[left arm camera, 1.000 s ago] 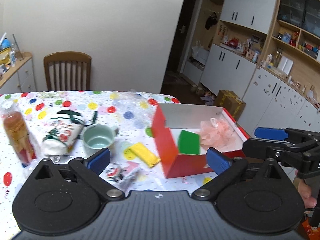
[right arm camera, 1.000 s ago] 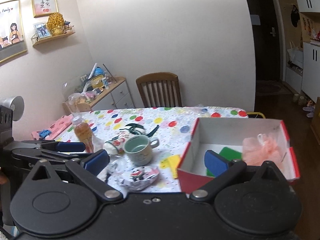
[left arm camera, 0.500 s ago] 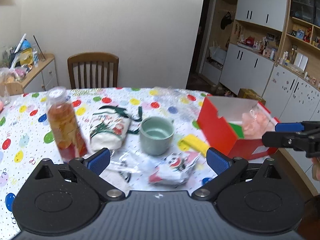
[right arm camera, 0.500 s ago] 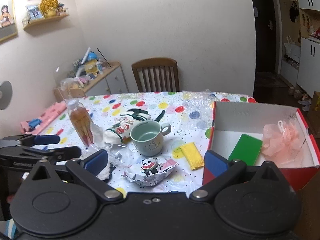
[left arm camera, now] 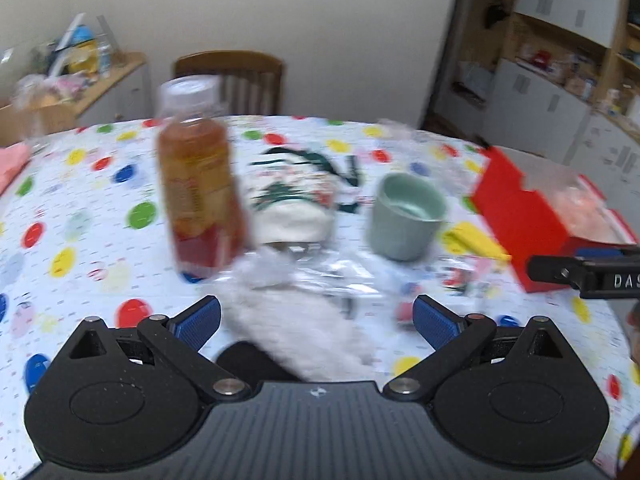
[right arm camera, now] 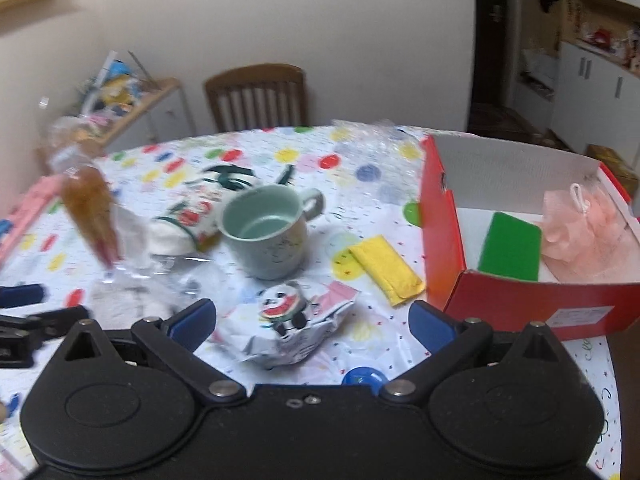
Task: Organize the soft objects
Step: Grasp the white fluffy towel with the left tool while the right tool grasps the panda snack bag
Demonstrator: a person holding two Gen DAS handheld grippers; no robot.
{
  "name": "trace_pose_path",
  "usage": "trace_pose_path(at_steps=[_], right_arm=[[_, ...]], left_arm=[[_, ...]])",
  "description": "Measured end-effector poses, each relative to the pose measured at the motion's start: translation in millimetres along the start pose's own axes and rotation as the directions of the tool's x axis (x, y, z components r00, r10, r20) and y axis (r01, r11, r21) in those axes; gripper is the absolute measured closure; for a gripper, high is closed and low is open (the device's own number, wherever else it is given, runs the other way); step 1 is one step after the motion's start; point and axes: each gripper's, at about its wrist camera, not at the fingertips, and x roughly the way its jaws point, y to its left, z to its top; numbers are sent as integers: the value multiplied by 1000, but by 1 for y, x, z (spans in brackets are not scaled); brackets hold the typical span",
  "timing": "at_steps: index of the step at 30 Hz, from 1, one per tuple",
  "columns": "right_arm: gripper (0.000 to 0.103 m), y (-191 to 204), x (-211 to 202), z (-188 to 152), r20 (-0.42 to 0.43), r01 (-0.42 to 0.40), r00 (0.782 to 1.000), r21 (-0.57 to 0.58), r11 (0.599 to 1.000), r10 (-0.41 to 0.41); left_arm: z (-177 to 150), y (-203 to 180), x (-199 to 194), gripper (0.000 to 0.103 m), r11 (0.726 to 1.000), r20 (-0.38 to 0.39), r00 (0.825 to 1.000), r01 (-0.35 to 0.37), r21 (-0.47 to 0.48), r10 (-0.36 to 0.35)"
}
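Both hand-held grippers spread apart, empty: left (left arm camera: 316, 322) over blurred white cloth (left arm camera: 304, 332), maybe fluffy; right (right arm camera: 312, 324) over panda pouch (right arm camera: 294, 326). Yellow sponge (right arm camera: 386, 270) on worktop (right arm camera: 360, 168) beside red box (right arm camera: 516, 304).

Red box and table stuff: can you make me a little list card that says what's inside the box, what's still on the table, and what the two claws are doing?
inside box: green sponge and pink mesh puff in the red box
soft things on table: yellow cloth, panda packet, white fluffy thing
other things on table: green mug, orange drink bottle
left claw: open, over the white fluffy thing
right claw: open, empty, above the panda packet
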Motion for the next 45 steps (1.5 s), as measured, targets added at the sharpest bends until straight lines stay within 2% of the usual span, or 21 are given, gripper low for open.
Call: trace_pose_path(at_steps=[3,7,16,22,28,30,32,35,40,42,44,45], right_arm=[[1,3,22,0,-45,22,999,45,999,-20],[1,6,47,3,-76,54,996,105,993,-46],[1,8,97,1,-180,128,980,232,964,-87],[1,15,114,4,-219,156,970,236,959,-104],[1,24,124,7,-246,166,963,216,962,-111],[1,26,125,6,-248,171,961,206,963,-118],[4,27,125,5,-246,171,962,201,965,-119],[9,29,125,7,-246,162,963,184,970,-114],[12,33,122,6,-246,172,960,153,973,-131],[13,35,121,5,-240,172,961,135,976,-136],[15,38,119,4,-231,174,962,107,979,-146],[15,39,117,3,-226,173,963,96,980,-148]], left_arm=[[-1,11,11,0,999,-16,999,-46,-14,46],[-2,26,28,0,997,-80,996,-52,-56,48],[0,50,53,1,985,-158,987,-42,-169,15],[2,52,65,5,982,-178,984,-36,-186,2],[3,46,75,26,988,-197,980,-39,-152,8],[3,44,77,38,989,-200,980,-44,-138,16],[4,43,78,43,991,-202,979,-49,-127,23],[3,38,76,56,994,-191,981,-58,-93,39],[5,28,72,63,997,-173,983,-64,-40,57],[5,25,70,71,998,-165,985,-64,-23,59],[5,23,70,74,998,-161,985,-64,-11,62],[5,23,69,80,998,-158,985,-64,-7,62]])
